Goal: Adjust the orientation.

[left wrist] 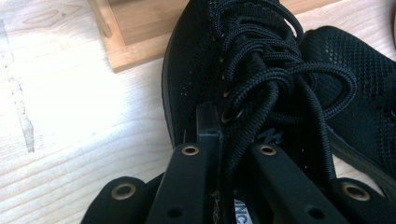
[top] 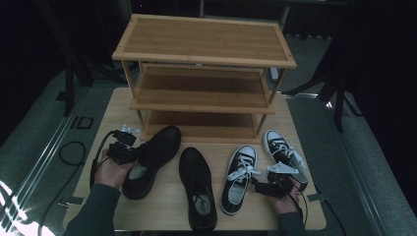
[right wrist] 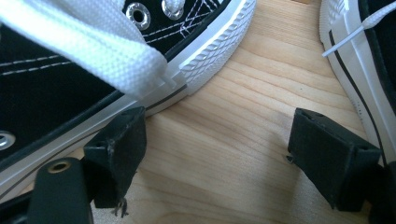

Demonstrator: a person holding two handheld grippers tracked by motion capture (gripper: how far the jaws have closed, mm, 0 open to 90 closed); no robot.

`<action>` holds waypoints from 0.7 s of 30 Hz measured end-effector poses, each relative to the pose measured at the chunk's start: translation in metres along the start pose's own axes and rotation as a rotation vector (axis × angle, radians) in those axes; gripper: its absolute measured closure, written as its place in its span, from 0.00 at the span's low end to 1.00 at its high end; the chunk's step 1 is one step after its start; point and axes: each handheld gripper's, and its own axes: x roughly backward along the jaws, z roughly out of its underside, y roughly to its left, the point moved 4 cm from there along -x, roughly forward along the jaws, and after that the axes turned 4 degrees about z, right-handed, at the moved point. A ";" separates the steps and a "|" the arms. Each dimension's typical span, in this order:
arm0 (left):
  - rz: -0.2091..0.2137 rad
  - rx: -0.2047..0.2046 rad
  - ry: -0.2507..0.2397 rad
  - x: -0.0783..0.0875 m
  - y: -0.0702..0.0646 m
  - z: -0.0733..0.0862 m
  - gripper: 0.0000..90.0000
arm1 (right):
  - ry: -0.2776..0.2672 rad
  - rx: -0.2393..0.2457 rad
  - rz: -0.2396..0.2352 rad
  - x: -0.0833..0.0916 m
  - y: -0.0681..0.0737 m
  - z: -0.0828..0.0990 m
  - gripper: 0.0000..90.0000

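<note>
The left gripper (left wrist: 224, 154) is pinching its jaws tight on the tongue and laces of the left black shoe (top: 150, 160), whose heel and collar are lying hidden under the jaws in the left gripper view, while the right gripper (right wrist: 233, 154) is holding its jaws spread over bare table (right wrist: 233, 116) between the two sneakers, gripping nothing. Four shoes are lying on the table: two black shoes, the second (top: 198, 189) beside the first, and two black-and-white sneakers (top: 239, 178) (top: 284, 156), the right one partly covered by the right gripper in the high view. One three-shelf rack (top: 201, 73) is standing behind them, its lowest shelf partly hidden by the shoe toe.
</note>
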 end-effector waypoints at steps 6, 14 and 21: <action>-0.009 0.009 -0.007 -0.006 0.000 -0.008 0.98 | -0.001 0.001 0.001 0.000 0.000 0.000 0.22; -0.030 0.025 -0.011 -0.016 0.002 -0.019 0.97 | 0.000 -0.001 0.000 0.000 0.000 0.000 0.22; -0.046 0.074 -0.026 -0.027 0.010 -0.031 0.97 | 0.000 -0.001 0.000 0.000 0.000 0.000 0.22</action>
